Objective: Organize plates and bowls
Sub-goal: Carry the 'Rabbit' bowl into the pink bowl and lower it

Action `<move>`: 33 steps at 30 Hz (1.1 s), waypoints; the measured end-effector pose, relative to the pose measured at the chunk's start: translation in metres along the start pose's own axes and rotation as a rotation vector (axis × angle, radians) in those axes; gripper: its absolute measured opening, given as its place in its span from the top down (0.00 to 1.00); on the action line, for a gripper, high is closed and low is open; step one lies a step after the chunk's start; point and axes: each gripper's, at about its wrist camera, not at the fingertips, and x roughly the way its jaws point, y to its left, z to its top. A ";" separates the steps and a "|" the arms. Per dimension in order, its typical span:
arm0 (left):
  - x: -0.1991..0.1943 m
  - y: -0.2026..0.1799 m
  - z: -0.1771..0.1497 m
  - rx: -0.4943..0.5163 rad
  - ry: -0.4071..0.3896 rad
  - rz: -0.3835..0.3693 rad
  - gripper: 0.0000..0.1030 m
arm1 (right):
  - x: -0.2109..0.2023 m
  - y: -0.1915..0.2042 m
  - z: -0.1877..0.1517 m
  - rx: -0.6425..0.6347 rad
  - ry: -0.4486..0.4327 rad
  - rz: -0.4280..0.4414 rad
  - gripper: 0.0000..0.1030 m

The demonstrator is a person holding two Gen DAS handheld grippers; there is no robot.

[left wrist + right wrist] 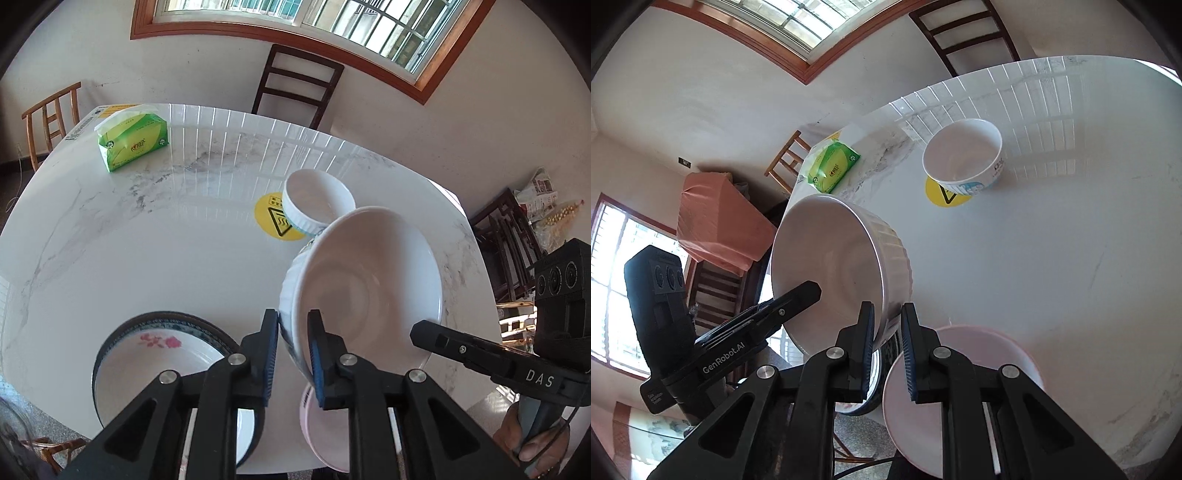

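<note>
A large white ribbed bowl (362,280) hangs tilted above the table, its opening facing the left wrist camera. My left gripper (292,314) is shut on its near wall, with the rim between the blue pads. The right wrist view shows the same bowl (831,266) with my right gripper (887,306) shut on the opposite side of the rim. A smaller white bowl (317,201) with blue print stands on a yellow sticker (947,197). A dark-rimmed floral plate (166,369) and a pink plate (960,387) lie under the grippers at the table's near edge.
A green tissue pack (133,142) lies at the far left corner of the white marble table (147,258). Chairs stand behind the table (299,85) and at its left (51,118). A hand (535,443) holds the right gripper's handle.
</note>
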 end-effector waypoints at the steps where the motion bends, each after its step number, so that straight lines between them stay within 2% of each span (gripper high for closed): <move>1: -0.001 -0.008 -0.007 0.013 0.009 -0.006 0.84 | -0.009 -0.003 -0.006 -0.001 -0.005 -0.002 0.85; 7: 0.007 -0.040 -0.051 0.062 0.067 -0.028 0.83 | -0.041 -0.020 -0.041 0.008 -0.027 -0.026 0.85; 13: 0.027 -0.055 -0.083 0.085 0.152 -0.021 0.83 | -0.036 -0.042 -0.063 0.039 0.000 -0.047 0.85; 27: 0.062 -0.051 -0.101 0.084 0.230 0.024 0.83 | -0.013 -0.069 -0.079 0.074 0.050 -0.070 0.85; 33: 0.071 -0.052 -0.104 0.092 0.238 0.033 0.82 | -0.004 -0.075 -0.078 0.087 0.064 -0.081 0.85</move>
